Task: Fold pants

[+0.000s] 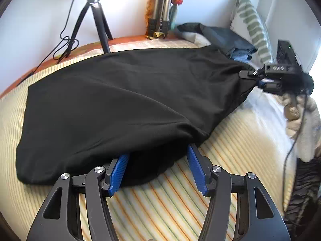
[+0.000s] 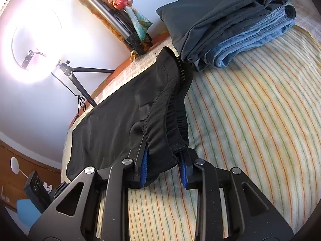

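Black pants (image 1: pixel 124 98) lie spread on the striped bed cover (image 1: pixel 164 206). My left gripper (image 1: pixel 158 156) is open, its blue pads (image 1: pixel 120 170) pushed under the near edge of the cloth, which drapes over the tips. My right gripper (image 2: pixel 164 158) is shut on the ribbed waistband (image 2: pixel 166 120) of the pants (image 2: pixel 112 124) and holds it slightly lifted. In the left wrist view the right gripper (image 1: pixel 252 76) shows at the far right, pinching the pants' corner.
A stack of folded dark trousers (image 2: pixel 220 16) and blue jeans (image 2: pixel 256 40) lies at the head of the bed. A tripod (image 1: pixel 94 20) with a ring light (image 2: pixel 34 40) stands by the wall. A striped pillow (image 1: pixel 252 24) and a cable (image 1: pixel 295 136) are at the right.
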Action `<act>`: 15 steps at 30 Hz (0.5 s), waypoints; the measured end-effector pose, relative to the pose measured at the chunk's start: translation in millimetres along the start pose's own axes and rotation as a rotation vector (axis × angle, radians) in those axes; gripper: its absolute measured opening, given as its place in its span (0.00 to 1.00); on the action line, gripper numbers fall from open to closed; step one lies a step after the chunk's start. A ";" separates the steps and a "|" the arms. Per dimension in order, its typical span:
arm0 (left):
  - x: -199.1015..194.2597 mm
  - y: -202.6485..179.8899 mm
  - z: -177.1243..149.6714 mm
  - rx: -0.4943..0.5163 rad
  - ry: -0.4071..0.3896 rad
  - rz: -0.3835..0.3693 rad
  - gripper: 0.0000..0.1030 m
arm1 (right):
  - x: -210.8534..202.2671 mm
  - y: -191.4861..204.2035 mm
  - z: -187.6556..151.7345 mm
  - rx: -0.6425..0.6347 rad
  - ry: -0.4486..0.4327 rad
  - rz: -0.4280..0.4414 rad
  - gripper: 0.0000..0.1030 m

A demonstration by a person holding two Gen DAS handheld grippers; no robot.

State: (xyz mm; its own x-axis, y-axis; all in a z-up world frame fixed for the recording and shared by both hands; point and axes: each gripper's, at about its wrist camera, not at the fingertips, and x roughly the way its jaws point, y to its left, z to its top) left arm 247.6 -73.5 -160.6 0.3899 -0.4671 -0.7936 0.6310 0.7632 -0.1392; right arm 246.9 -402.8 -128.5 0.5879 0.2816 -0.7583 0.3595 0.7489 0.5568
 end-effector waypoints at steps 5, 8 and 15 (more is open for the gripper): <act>-3.4 -5.3 -2.1 0.062 -0.010 -0.020 0.04 | -0.1 0.6 0.3 0.001 0.001 0.001 0.26; -10.0 -13.0 -11.2 0.114 -0.003 -0.038 0.03 | -0.3 1.0 0.8 0.009 -0.002 0.002 0.26; -40.1 -16.6 -26.6 0.133 0.026 -0.054 0.03 | 2.8 -11.9 -2.1 0.048 0.017 -0.021 0.26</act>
State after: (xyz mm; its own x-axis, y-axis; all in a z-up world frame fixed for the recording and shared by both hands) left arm 203.7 -55.5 -142.2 0.3366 -0.4924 -0.8027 0.7345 0.6707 -0.1034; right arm 242.8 -409.6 -137.9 0.5675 0.2771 -0.7754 0.4058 0.7253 0.5562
